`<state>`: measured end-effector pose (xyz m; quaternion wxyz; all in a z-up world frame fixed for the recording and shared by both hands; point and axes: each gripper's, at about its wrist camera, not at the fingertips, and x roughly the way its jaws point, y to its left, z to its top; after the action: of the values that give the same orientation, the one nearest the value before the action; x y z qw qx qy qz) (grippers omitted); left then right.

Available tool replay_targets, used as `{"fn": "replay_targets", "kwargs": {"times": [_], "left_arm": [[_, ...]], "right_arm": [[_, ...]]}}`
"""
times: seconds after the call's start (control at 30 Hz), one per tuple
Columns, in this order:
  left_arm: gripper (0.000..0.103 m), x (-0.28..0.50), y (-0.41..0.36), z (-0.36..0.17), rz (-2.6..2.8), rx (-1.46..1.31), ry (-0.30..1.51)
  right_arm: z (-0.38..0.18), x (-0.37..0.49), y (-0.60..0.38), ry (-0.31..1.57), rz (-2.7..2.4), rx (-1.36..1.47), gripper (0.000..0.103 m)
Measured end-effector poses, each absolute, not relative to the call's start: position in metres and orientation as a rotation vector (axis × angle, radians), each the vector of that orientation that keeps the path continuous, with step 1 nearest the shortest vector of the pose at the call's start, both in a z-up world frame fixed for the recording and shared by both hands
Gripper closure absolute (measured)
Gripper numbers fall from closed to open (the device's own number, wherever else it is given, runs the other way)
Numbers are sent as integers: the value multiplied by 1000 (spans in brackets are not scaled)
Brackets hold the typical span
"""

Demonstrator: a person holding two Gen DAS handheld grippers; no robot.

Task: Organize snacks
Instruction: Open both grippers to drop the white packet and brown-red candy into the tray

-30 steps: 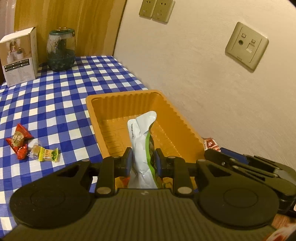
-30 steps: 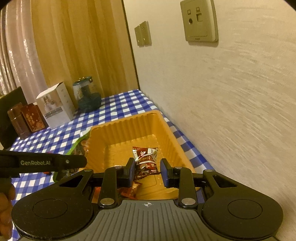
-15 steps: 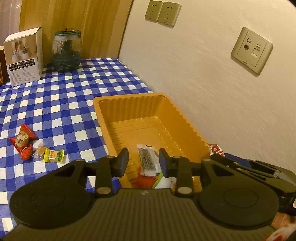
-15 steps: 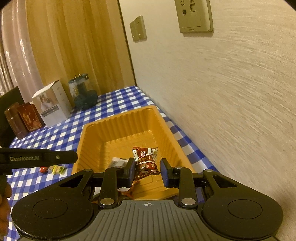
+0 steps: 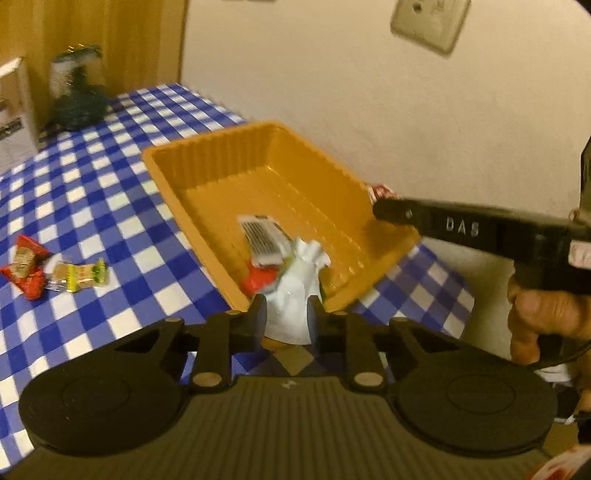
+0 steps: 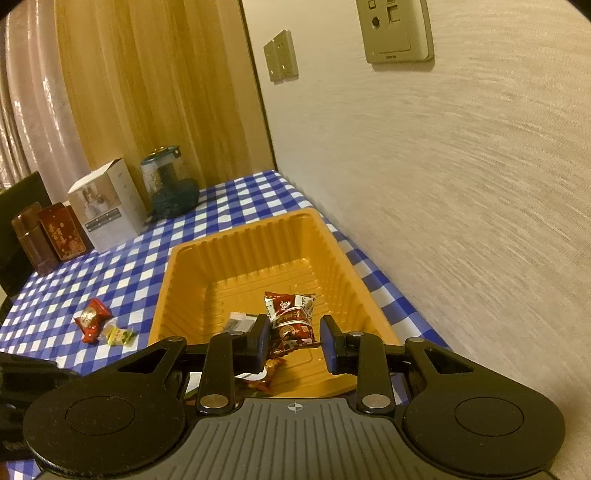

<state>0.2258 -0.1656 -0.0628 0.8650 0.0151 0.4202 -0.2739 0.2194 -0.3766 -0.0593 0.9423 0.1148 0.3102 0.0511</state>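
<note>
In the left wrist view, the left tool [image 5: 283, 314] is pinching a white pouch [image 5: 295, 295] at the near end of the orange tray [image 5: 221, 147], and it would do best lifting clear of the rim before shifting anything. In the right wrist view, the right tool [image 6: 294, 341] is angling down over the tray [image 6: 207, 258], its pads holding a red snack packet [image 6: 291, 321] above the tray floor, while two candies [image 6: 101, 325] are lying on the checked tabletop [image 6: 129, 273].

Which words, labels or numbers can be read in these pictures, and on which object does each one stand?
"DAS": raised letters on the black right gripper, seen from the left wrist.
Red box: gold characters, too small to read.
White box: label lines, too small to read.
Red snack packet between the right gripper's fingers: printing, not readable.
Barcode packet in the orange tray: blurred.
Wall socket: small brand mark, unreadable.
</note>
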Motion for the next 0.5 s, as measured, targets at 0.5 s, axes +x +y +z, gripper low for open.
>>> {"fn": "replay_targets", "kwargs": {"times": [0.5], "left_arm": [[88,260,-166,-81,-518,-16,843]], "right_arm": [[-70,233,-380,640,95,225,73]]}}
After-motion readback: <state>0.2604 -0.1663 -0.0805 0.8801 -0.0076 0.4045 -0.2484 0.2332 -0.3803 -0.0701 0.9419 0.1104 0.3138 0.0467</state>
